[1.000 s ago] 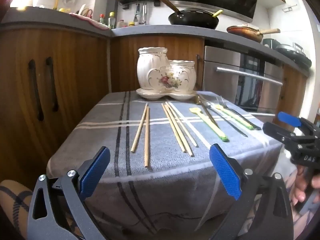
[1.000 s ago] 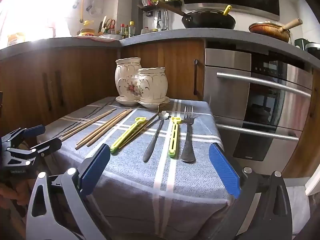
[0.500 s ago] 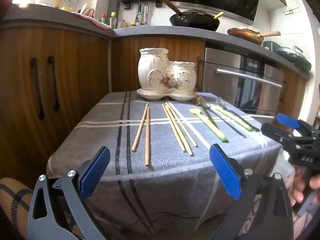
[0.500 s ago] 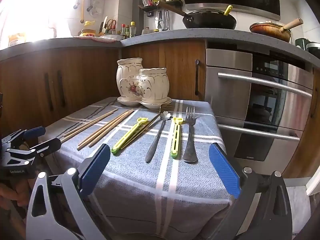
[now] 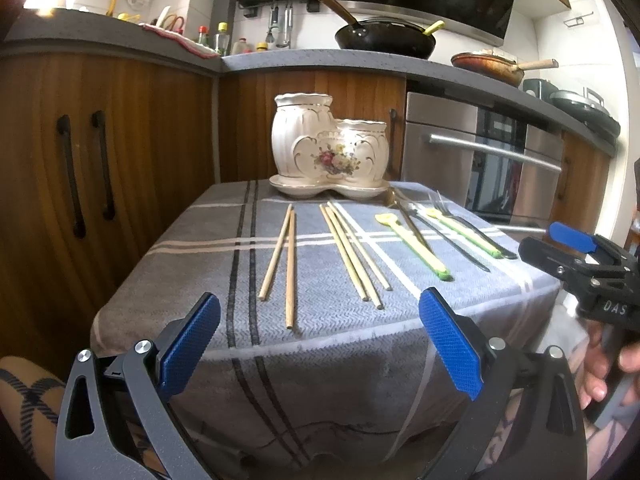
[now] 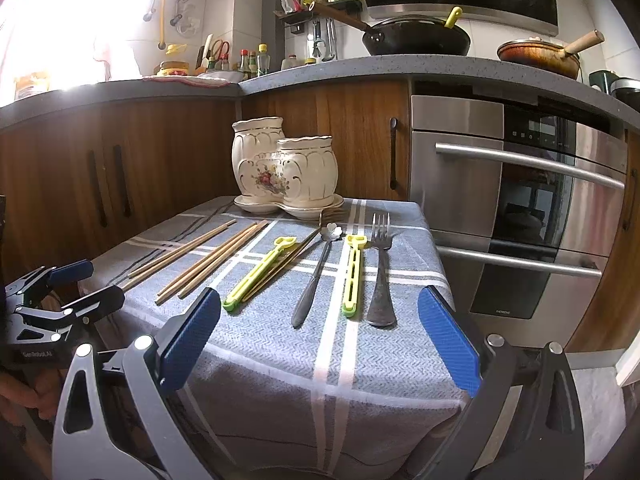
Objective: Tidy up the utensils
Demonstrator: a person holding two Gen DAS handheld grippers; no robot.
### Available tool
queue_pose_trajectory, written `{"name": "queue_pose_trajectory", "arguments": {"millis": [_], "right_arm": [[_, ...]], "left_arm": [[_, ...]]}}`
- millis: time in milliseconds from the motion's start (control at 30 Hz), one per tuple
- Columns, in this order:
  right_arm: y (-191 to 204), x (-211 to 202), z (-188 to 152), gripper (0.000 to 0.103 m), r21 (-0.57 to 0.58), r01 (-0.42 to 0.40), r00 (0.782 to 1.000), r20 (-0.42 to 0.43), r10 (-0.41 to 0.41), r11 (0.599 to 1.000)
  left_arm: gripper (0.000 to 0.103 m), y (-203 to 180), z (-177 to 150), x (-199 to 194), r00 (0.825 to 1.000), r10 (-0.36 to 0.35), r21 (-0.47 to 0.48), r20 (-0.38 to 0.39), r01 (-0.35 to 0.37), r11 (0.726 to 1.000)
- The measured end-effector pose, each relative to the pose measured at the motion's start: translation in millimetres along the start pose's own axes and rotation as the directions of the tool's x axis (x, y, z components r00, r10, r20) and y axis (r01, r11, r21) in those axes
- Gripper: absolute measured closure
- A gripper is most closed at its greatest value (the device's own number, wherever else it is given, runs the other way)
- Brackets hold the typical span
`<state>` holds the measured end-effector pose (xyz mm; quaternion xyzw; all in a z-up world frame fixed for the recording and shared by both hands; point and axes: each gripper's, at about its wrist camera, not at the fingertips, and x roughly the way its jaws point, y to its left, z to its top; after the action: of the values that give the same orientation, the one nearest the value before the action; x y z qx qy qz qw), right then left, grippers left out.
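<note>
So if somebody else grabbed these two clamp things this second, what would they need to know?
Left gripper: open, empty, short of the table's near edge.
Right gripper: open, empty, also short of the table.
On the cloth: two chopsticks, three more chopsticks, two green utensils, a spoon and a fork.
The ceramic holder stands at the back.
Done: nothing.
Left: move every utensil into the holder.

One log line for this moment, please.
left hand-held gripper: open, empty | right hand-held gripper: open, empty | chopsticks, fork: on tablecloth | ceramic holder: nothing protruding
</note>
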<state>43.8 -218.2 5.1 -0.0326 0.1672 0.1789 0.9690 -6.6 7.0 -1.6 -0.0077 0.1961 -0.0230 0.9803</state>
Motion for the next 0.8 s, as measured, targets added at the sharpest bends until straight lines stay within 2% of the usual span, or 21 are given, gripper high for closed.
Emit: {"name": "queue_pose_trajectory", "arguments": {"millis": [800], "right_arm": [[1.0, 2.4, 0.1, 0.006, 0.002, -0.002, 1.0, -0.002, 0.002, 1.0]], "left_arm": [[0.004, -7.0, -0.8, -4.7, 1.0, -0.03, 0.009, 0.005, 0.03, 1.0]]}}
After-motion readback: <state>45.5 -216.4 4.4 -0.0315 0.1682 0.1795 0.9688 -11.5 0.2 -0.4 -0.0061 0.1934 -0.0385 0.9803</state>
